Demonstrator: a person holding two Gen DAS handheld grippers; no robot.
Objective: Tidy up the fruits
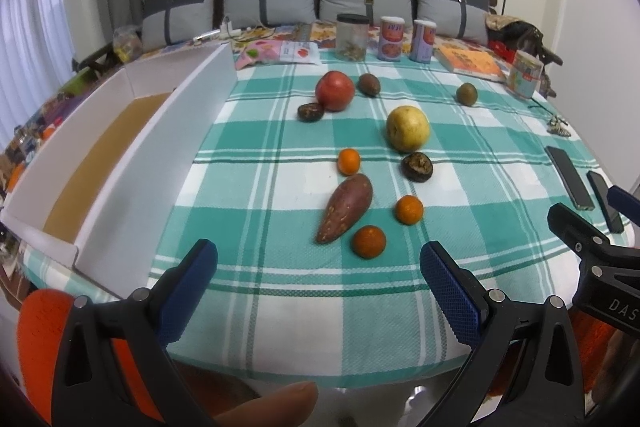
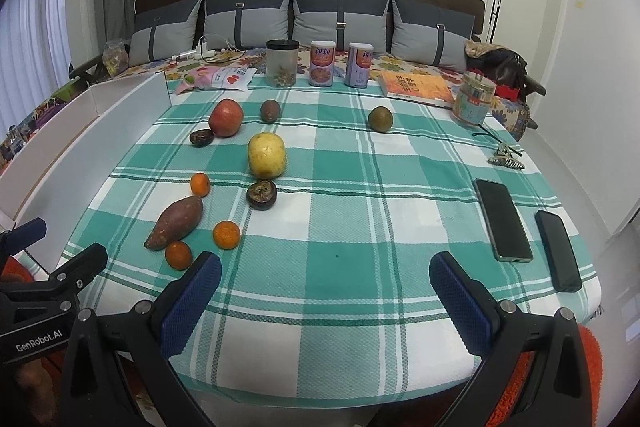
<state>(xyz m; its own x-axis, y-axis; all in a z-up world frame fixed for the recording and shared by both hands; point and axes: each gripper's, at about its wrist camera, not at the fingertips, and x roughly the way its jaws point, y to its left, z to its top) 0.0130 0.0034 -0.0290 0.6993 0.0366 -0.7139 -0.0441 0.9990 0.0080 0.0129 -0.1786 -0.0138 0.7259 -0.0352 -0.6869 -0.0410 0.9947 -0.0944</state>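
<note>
Three small oranges ring a reddish sweet potato — both grippers' jaws spread wide, empty.

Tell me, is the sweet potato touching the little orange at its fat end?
Apart. The left wrist view shows a strip of checked cloth between the sweet potato and the small orange; the right wrist view shows the same gap.

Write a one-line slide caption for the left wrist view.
Open left gripper above checked tablecloth scattered with fruit, a sweet potato nearest, white tray alongside.
</note>
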